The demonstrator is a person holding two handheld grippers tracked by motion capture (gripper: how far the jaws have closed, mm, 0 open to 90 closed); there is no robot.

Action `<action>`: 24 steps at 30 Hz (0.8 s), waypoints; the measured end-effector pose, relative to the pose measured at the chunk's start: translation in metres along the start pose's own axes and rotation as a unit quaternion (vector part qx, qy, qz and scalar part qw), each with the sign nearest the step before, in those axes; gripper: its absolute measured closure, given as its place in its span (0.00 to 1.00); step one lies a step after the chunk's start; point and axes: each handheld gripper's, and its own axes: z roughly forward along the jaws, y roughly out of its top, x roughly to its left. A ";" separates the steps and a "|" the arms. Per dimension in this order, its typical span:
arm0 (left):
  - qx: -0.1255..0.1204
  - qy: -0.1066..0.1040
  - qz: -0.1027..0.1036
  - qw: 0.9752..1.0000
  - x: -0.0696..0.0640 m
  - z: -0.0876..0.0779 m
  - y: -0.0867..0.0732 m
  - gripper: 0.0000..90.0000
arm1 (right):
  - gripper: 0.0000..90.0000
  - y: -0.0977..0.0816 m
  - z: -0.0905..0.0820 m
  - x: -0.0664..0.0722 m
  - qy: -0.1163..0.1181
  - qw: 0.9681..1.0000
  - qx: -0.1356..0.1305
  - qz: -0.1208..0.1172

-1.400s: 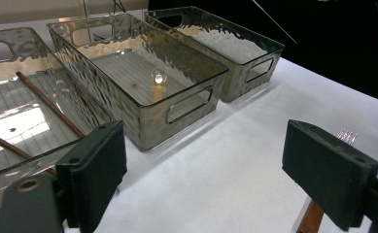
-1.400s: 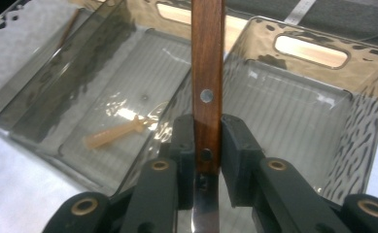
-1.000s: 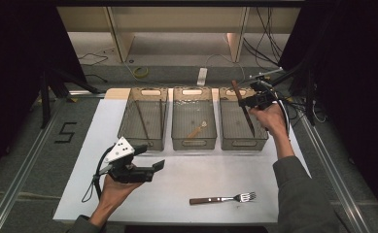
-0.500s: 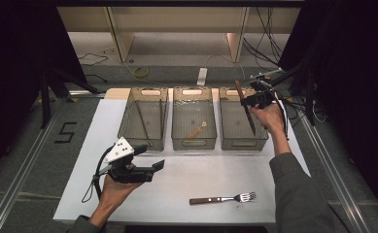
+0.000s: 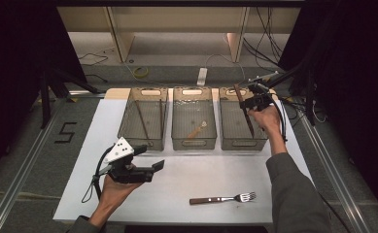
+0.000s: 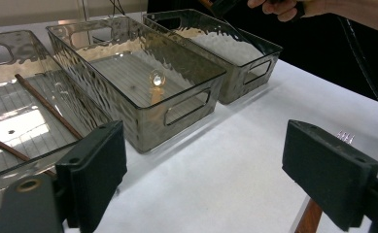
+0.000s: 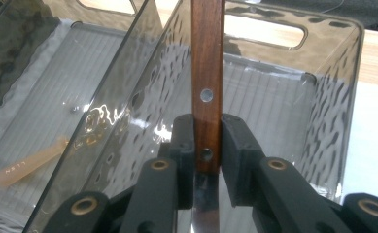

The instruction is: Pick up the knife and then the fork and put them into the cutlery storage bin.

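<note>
R gripper (image 7: 207,141) clamped on a wood-handled knife (image 7: 207,73): pads press both sides of the handle by the lower rivet, second rivet visible above, steel blade running down between the jaws toward the camera. In the high view the R gripper (image 5: 252,101) sits over the right bin (image 5: 232,138), knife (image 5: 244,109) slanting down into it, handle end up and away from the person.

L gripper (image 5: 147,160) held low over the white mat (image 5: 215,174), near side, well apart from the bins. Jaws wide apart, nothing between the pads (image 6: 96,165).

Three smoky clear bins in a row w/ cut-out handles:
- left bin (image 5: 127,130): two brown chopsticks (image 5: 140,116) lying lengthwise.
- middle bin (image 5: 194,143): one pale spoon (image 5: 196,130); in the R gripper view its handle (image 7: 24,167) carries small embossed letters, poss. "LUSN", too small to be sure.
- right bin: knife going in.

Fork (image 5: 223,198) w/ brown handle lies flat on the mat near the front edge, tines to the right, apart from both grippers.

Floor left of the table: black tape mark reading "5" (image 5: 66,132).
</note>
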 end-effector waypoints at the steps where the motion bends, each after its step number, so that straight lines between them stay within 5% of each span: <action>1: 0.000 0.000 0.001 1.000 0.000 0.000 0.000 0.17 | 0.85 -0.001 0.001 0.000 0.000 1.000 0.001 0.000; 7: 0.001 0.000 0.001 1.000 0.000 0.000 0.000 0.17 | 0.83 -0.009 0.010 -0.002 -0.007 1.000 0.028 0.004; 10: 0.001 -0.001 0.001 1.000 0.000 0.000 0.000 0.17 | 0.66 -0.008 0.009 -0.001 0.004 0.999 0.033 0.002; 18: 0.000 -0.001 0.001 1.000 0.000 0.000 0.000 0.17 | 0.55 -0.006 -0.006 0.007 0.027 0.999 0.017 -0.015; 24: 0.002 0.000 0.001 1.000 0.000 0.000 0.000 0.17 | 0.45 -0.008 -0.024 0.019 0.058 0.997 0.001 -0.050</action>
